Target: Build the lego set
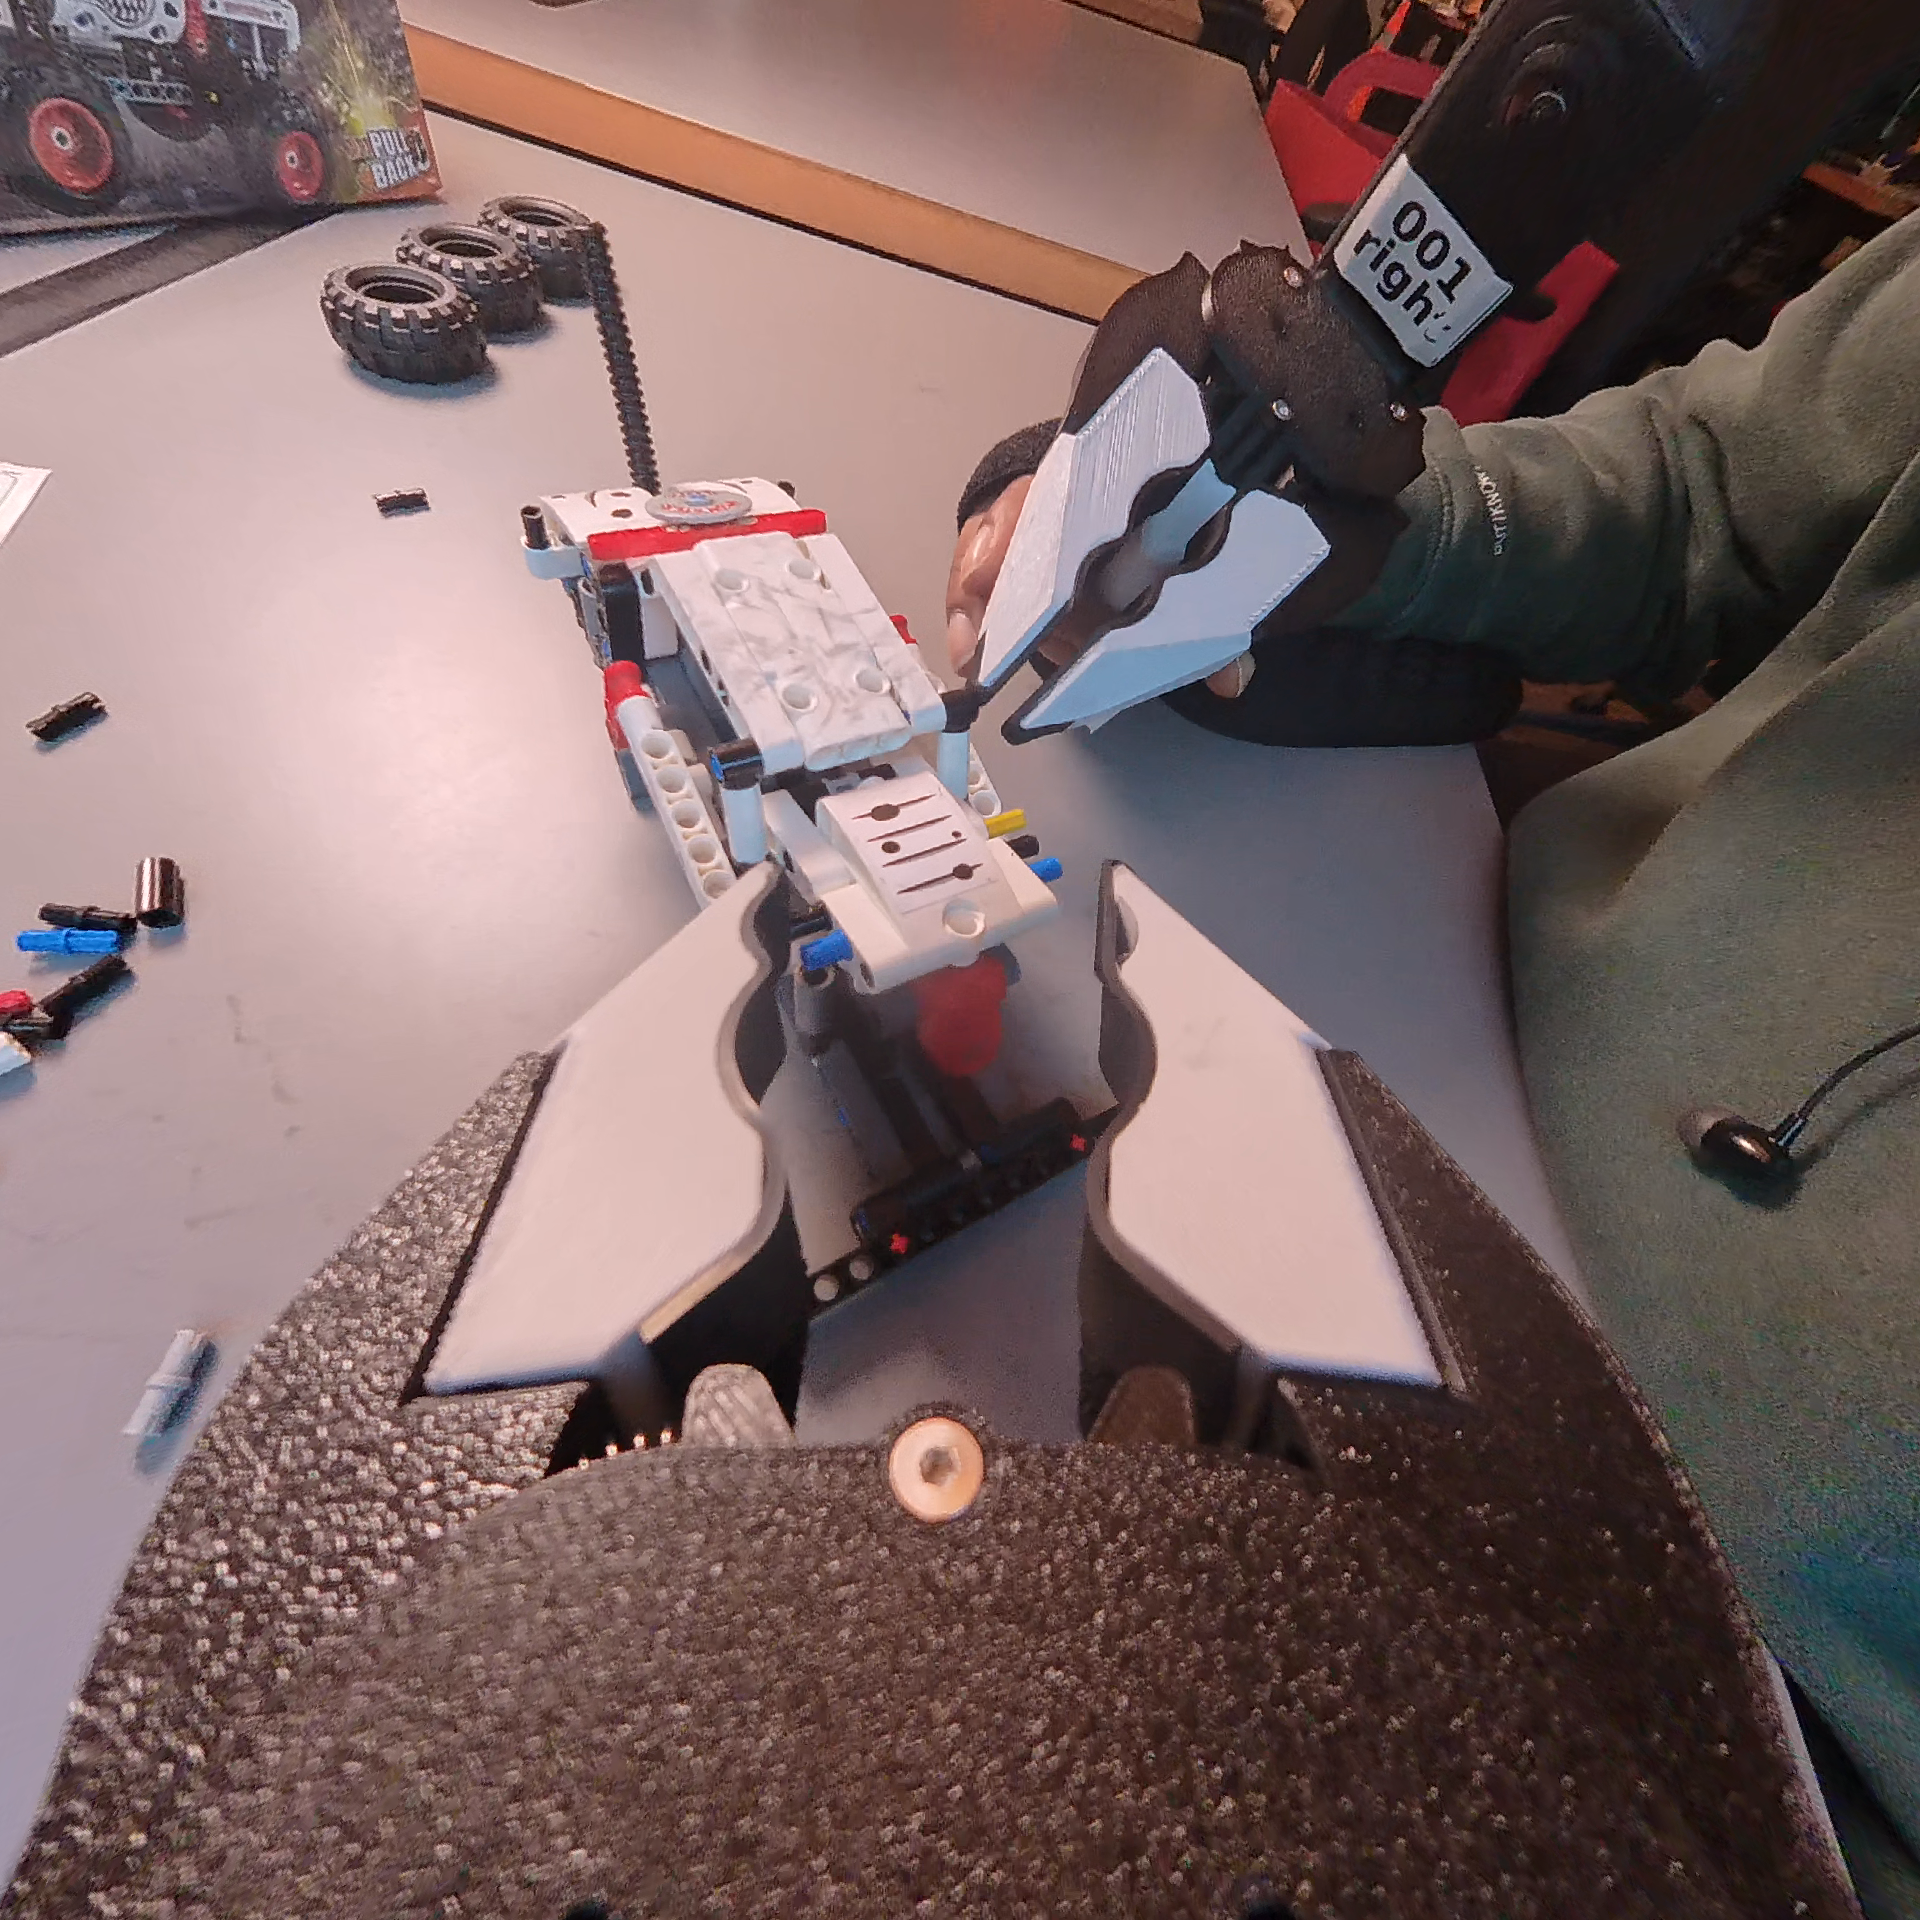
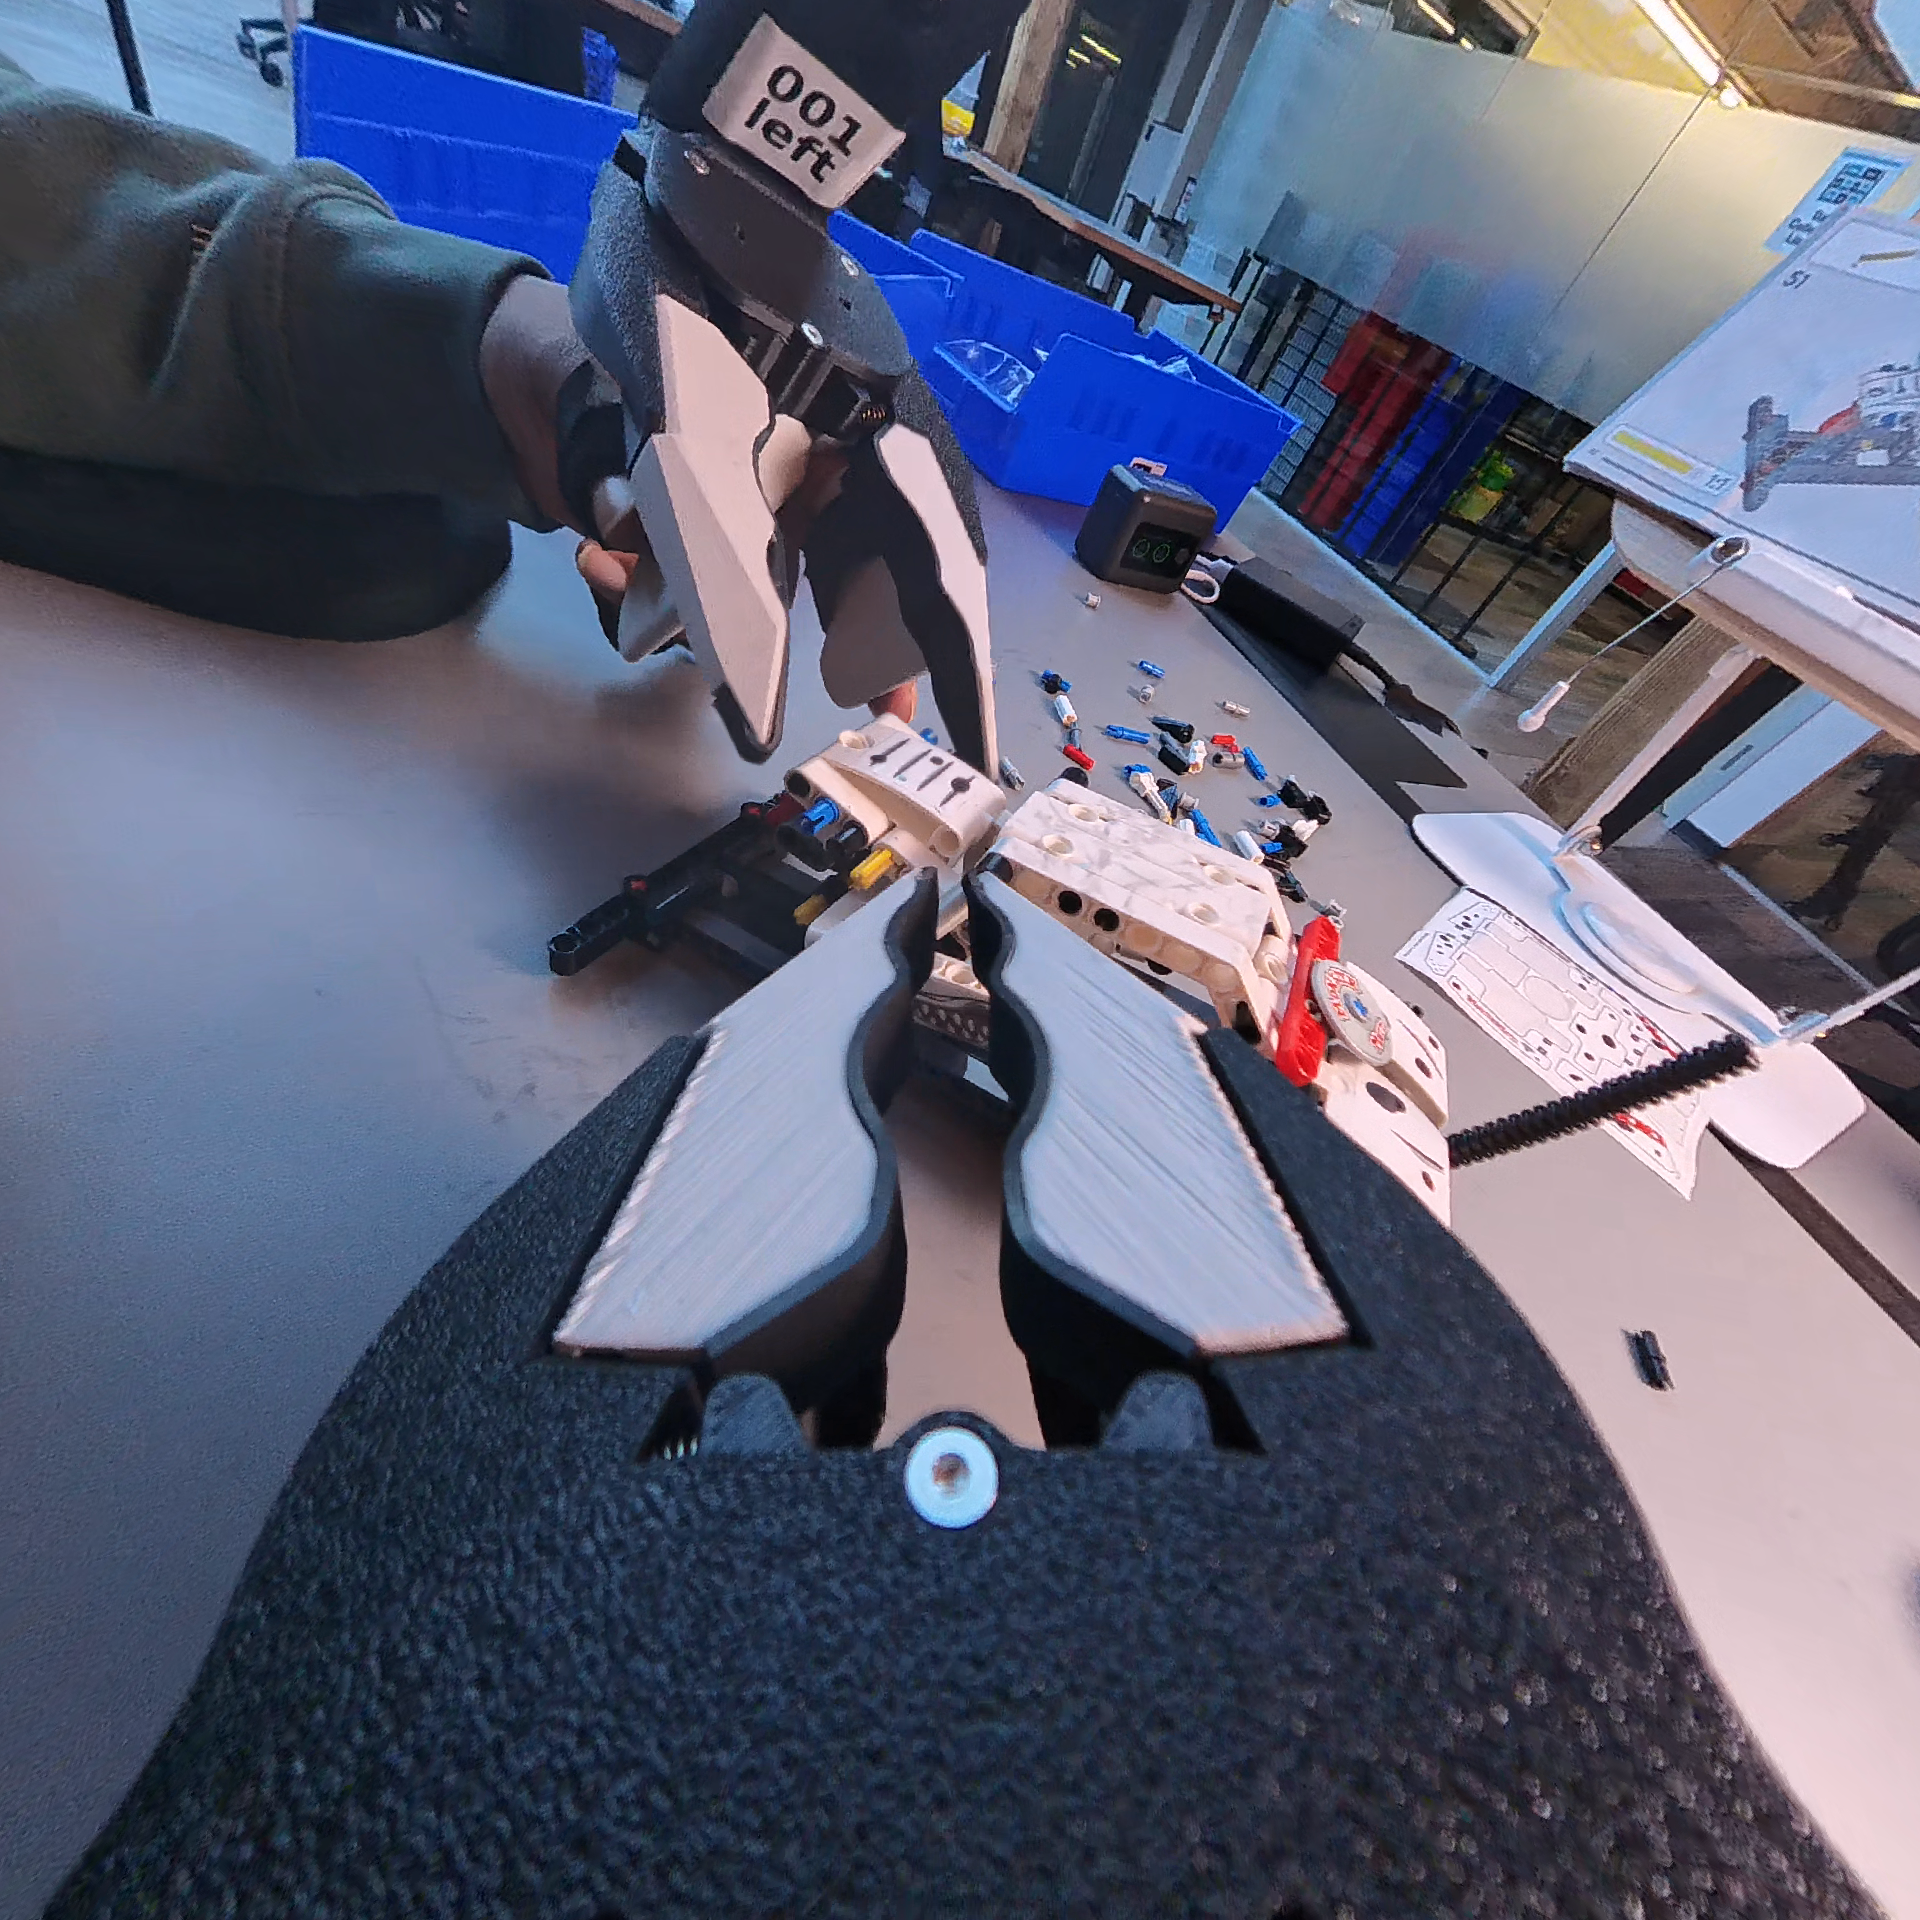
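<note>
a: truck [image 1: 790,717] lies on the table [image 1: 312,644], half built, no wheels on. its long axis runs straight away from the left gripper [image 1: 940,904], hood end nearest.

b: and the left one's jaws?

a: wide, one finger each side of the truck's hood end. i can't tell if they touch it; it looks like bracketing, not clamping.

b: going rightward from the truck?

a: right gripper [image 1: 992,712] comes in from the truck's right side, tips at the rear corner of the roof panel. jaws narrow, a small gap showing. a black pin [image 1: 961,707] sits right at the tips there, but whether it's pinched or already seated in the truck i can't say.

b: which is nearer, then?

a: both are on it, really. i'd judge the left steadies along the axis while the right works across it, at that corner.

b: containers?

a: left of the truck, three tyres [image 1: 457,281] and the box [image 1: 208,104], all loose on the table. beyond the truck in the right wrist view, blue bins [image 2: 1091,416]; one seems to hold clear bags, hard to be sure. loose pins [image 2: 1184,748] lie scattered between truck and bins, in nothing.
</note>
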Tool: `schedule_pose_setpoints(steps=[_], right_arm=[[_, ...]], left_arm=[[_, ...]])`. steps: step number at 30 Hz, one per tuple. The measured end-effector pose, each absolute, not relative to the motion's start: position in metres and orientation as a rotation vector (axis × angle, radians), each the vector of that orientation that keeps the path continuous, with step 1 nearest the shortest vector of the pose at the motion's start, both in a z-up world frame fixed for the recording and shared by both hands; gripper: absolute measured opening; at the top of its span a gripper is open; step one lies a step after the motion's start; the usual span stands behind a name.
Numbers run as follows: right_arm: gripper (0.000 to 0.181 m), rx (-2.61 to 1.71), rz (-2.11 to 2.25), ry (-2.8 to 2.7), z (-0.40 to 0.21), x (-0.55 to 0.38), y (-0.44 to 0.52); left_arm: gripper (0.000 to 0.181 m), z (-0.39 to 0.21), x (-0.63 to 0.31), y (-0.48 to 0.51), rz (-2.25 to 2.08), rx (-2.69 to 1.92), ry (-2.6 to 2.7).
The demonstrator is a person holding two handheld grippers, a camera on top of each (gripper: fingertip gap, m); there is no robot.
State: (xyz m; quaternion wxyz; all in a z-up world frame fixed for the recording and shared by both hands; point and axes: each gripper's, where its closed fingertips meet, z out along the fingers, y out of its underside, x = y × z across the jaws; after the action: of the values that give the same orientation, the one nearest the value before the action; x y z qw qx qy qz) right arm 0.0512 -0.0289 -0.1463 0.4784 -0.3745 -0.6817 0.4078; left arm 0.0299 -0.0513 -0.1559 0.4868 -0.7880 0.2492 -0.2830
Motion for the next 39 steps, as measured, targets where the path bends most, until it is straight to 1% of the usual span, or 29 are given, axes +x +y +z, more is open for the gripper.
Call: schedule_pose_setpoints(steps=[3,5,7,12,15,27,39], right_arm=[[0.005,-0.915,0.996,-1.666,-0.146,0.052,-0.029],[0.004,-0.891,0.997,-1.696,-0.148,0.053,-0.034],[0.0,-0.848,1.017,-1.723,-0.148,0.055,-0.045],[0.0,-0.837,0.913,-1.789,-0.161,0.049,-0.047],[0.0,-0.843,0.917,-1.788,-0.161,0.048,-0.047],[0.0,-0.967,0.86,-1.733,-0.163,0.042,-0.042],[0.0,-0.98,0.855,-1.716,-0.163,0.038,-0.04]], left_arm=[[0.057,-0.156,0.03,-0.05,-0.676,-1.919,0.602],[0.052,-0.156,0.029,-0.05,-0.669,-1.916,0.599],[0.054,-0.156,0.026,-0.048,-0.65,-1.921,0.59],[0.058,-0.162,0.03,-0.049,-0.669,-1.944,0.591],[0.055,-0.164,0.029,-0.047,-0.648,-1.956,0.583],[0.054,-0.165,0.029,-0.044,-0.58,-1.994,0.511],[0.054,-0.165,0.03,-0.043,-0.55,-2.02,0.472]])
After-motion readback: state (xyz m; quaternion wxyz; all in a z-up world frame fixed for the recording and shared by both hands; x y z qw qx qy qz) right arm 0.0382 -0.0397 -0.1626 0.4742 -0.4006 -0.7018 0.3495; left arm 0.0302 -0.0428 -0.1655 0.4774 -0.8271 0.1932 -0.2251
